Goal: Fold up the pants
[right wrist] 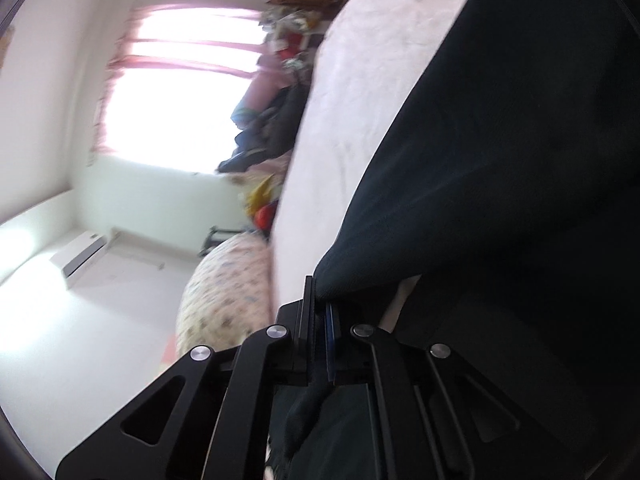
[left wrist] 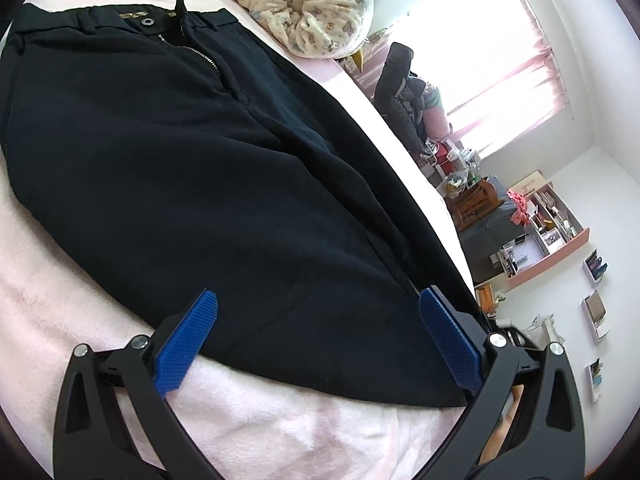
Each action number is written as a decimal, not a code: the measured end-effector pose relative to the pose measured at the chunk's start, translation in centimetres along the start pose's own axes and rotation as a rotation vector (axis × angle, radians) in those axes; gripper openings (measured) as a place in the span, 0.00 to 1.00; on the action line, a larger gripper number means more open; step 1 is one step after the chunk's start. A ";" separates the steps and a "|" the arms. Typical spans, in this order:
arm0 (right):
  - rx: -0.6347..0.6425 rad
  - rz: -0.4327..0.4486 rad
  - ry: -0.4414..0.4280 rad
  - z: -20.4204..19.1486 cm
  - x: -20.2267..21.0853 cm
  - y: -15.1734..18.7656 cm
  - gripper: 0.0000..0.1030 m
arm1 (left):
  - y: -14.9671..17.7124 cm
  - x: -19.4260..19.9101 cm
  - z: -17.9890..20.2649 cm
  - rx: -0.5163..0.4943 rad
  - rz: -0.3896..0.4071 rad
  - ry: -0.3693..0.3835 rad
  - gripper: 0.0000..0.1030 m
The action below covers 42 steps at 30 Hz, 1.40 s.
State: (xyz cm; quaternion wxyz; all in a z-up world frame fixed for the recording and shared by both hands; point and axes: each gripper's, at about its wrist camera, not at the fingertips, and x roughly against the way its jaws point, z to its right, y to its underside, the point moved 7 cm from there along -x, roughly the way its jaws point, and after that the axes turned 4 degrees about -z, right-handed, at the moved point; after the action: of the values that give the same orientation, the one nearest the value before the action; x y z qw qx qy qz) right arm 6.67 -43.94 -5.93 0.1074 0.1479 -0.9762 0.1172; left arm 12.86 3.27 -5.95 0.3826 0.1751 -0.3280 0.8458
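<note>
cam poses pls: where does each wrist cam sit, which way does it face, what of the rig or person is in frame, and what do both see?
Left wrist: on the left gripper, looking down along open blue pads over black pants on the pink blanket.
Right wrist: on the right gripper, rolled sideways, jaws shut on pants cloth; blurred.
Shared: pants, blanket, window, floral pillow.

Pants (left wrist: 192, 184) lie flat on bed blanket (left wrist: 60, 280), waistband at far end, legs running near. Quilt bundle (left wrist: 304, 4) on bed beyond waistband, to its right. Desk (left wrist: 492, 220) and wall shelf (left wrist: 560, 232) right of bed; window (left wrist: 516, 56) far right.
</note>
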 end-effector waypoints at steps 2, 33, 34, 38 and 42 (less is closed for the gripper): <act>0.023 -0.032 -0.020 0.3 1.7 1.0 0.04 | 0.0 -0.2 0.0 -0.011 -0.002 -0.008 0.98; 0.050 -0.194 0.008 3.8 3.8 6.2 0.04 | -21.3 -19.5 0.5 0.222 -0.149 -0.122 0.54; 0.054 -0.194 0.011 3.9 3.9 6.2 0.04 | -21.6 -19.9 0.6 0.209 -0.143 -0.138 0.53; 0.068 -0.196 0.019 4.4 4.2 6.1 0.04 | -22.6 -20.7 -0.6 0.258 -0.100 -0.169 0.26; 0.078 -0.195 0.026 4.4 4.5 6.2 0.04 | -22.2 -20.0 -1.6 0.303 -0.055 -0.170 0.05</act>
State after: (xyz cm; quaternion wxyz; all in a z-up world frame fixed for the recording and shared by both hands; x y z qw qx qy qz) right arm -0.27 -40.52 -10.26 0.1249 0.2448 -0.9504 0.1458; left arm 42.59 4.66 -8.68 0.3455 0.3108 -0.2229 0.8569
